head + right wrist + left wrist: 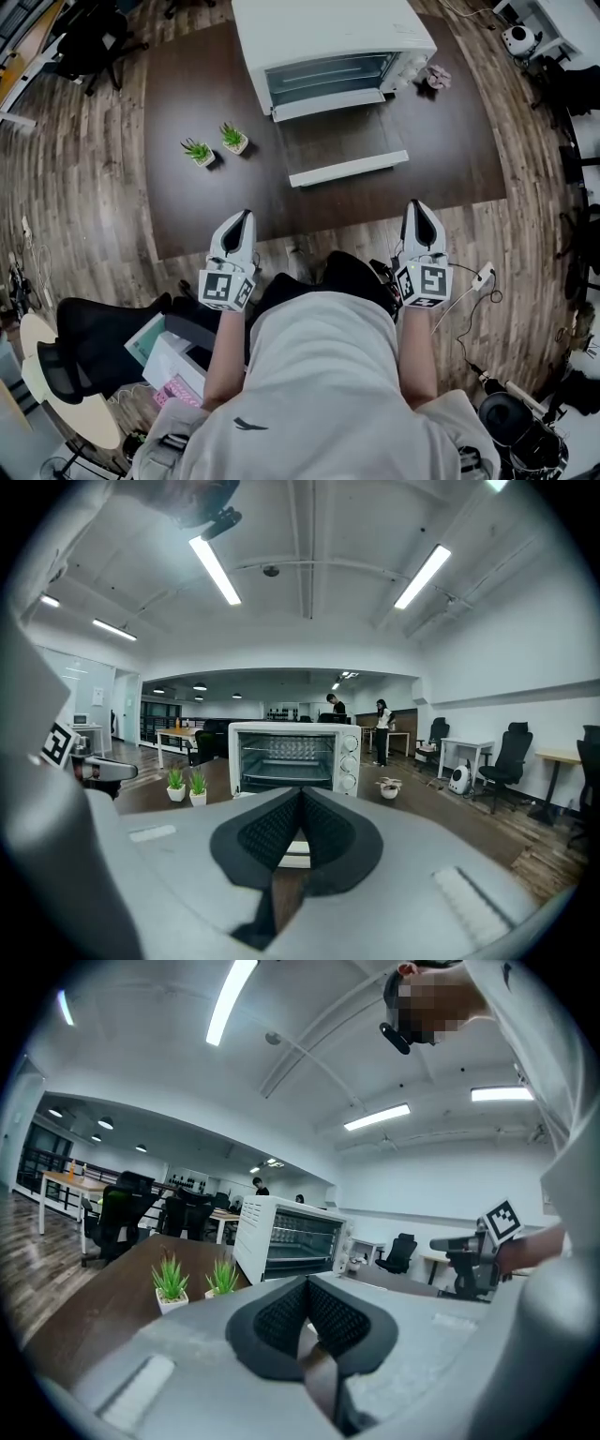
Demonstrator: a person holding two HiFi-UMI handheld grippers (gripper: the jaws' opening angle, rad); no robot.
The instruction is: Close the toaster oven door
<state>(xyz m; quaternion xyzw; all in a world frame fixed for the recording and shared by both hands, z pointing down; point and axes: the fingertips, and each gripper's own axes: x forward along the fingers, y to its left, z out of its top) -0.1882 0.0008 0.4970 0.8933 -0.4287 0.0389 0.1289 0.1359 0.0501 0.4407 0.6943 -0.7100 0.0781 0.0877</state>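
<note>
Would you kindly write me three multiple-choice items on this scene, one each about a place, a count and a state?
1. Where do the potted plants stand?
A left of the toaster oven
B on top of it
C inside it
2. How many potted plants are there?
A one
B two
C four
3. How is the oven door?
A shut
B folded down open
C removed
Answers:
1 A: the head view shows them at its left.
2 B: two pots stand side by side.
3 B: it lies flat before the cavity.

White toaster oven (330,42) at table's far edge — glass door (342,145) dropped flat, fully open w/ interior showing.
</note>
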